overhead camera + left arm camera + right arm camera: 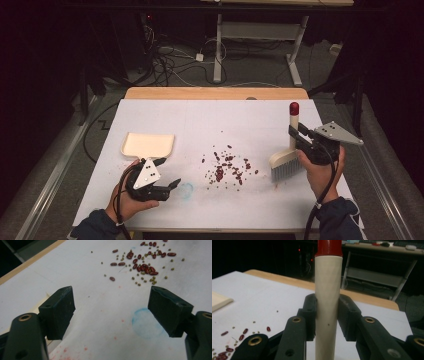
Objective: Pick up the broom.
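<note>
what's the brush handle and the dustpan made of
Brush handle: looks like smooth matte cream plastic, even-toned with no grain, under a glossy red cap; painted wood is possible. Dustpan: likely the same cream plastic, judging by its thin moulded rim.

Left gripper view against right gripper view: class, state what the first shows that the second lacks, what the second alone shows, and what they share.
Left gripper view alone: the left gripper with jaws wide apart and nothing between them, above a faint blue ring on the sheet.

Right gripper view alone: the right gripper shut on the brush handle, cream with a red cap, upright, and a corner of the dustpan.

Shared: the white table cover and the scattered beans, red and small green ones.
</note>
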Available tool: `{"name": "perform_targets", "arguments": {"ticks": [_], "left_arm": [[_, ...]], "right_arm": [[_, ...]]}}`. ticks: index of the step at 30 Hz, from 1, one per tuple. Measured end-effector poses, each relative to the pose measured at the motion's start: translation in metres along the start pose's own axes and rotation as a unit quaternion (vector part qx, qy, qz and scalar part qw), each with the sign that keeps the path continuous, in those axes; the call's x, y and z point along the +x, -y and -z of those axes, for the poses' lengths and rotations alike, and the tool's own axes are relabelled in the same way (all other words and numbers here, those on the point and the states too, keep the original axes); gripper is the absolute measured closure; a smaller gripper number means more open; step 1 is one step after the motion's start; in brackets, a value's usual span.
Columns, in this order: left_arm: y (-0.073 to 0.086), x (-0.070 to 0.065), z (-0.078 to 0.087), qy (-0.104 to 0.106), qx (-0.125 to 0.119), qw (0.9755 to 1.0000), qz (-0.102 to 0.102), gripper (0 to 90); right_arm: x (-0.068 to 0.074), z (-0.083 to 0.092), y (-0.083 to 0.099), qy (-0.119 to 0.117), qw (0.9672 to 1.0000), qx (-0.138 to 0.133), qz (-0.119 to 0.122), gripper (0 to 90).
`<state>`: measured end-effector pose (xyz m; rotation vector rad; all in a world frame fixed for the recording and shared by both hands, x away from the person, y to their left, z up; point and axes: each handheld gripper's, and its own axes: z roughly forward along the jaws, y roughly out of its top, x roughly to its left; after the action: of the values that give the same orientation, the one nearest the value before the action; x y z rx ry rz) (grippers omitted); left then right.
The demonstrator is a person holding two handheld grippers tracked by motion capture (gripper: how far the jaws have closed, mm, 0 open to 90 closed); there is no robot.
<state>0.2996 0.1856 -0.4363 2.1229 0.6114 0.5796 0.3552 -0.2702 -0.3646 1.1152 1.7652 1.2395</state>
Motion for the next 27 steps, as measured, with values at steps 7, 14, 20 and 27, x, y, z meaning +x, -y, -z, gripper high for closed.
{"name": "perform_targets", "arguments": {"ticks": [7,14,20,27], "left_arm": [[-0.037,-0.018,-0.012,0.052,-0.028,0.9983,0.002,21.1],[-0.099,-0.064,-0.048,0.119,-0.051,0.9914,-0.018,20.6],[-0.131,-0.088,-0.081,0.135,-0.088,0.9868,-0.016,22.5],[-0.131,-0.089,-0.098,0.133,-0.102,0.9858,0.014,35.8]], "right_arm": [[0.019,0.016,-0.017,-0.009,0.9993,-0.03,0.021,70.2],[0.054,0.022,-0.027,-0.016,0.9977,-0.048,0.046,70.1],[0.078,0.027,-0.03,-0.044,0.9957,-0.062,0.052,70.1],[0.103,0.032,-0.029,-0.071,0.9927,-0.067,0.072,70.0]]}}
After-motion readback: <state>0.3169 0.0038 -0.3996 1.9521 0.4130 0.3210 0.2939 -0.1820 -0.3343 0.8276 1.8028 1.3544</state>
